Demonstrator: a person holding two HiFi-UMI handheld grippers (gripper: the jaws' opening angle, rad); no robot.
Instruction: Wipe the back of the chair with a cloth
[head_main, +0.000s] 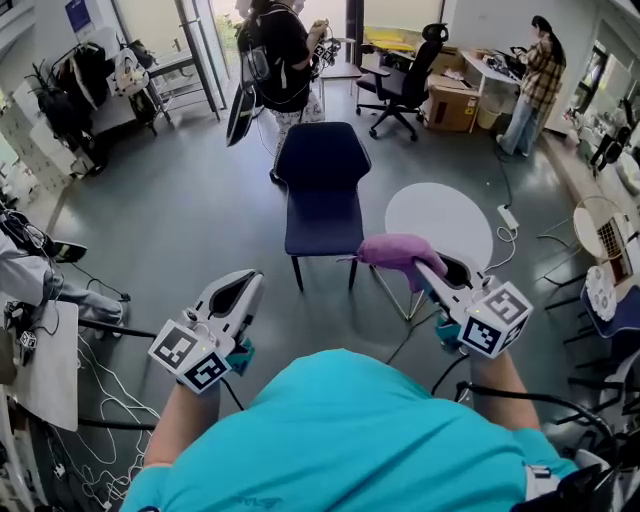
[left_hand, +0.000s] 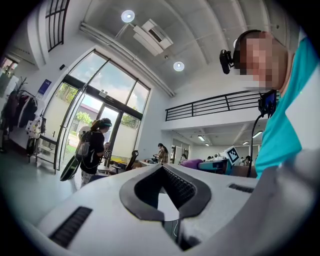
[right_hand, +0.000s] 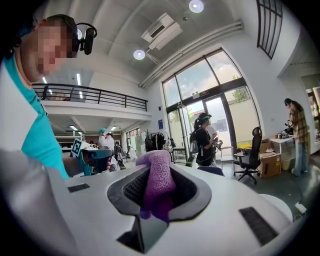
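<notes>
Evidently stood well short of the dark blue chair (head_main: 322, 225), facing its seat, with the backrest (head_main: 322, 160) on the far side. Gripped a purple cloth (head_main: 395, 252) in the right tongs (head_main: 424, 268), clenched on a bunched fold, with loose ends spilling over the tips. Carried the left tongs (head_main: 248, 282) closed on nothing, low and off to the left. Held the cloth in the air, well apart from the backrest and touching no part of the chair. Could not settle the step from this alone: fitted a walk-up ahead of wiping as readily as a step away after it. Judged any wiping from here to call for closing that gap, reaching over or round the seat, and pressing the cloth's broad side against the backrest without loosening the clench.
</notes>
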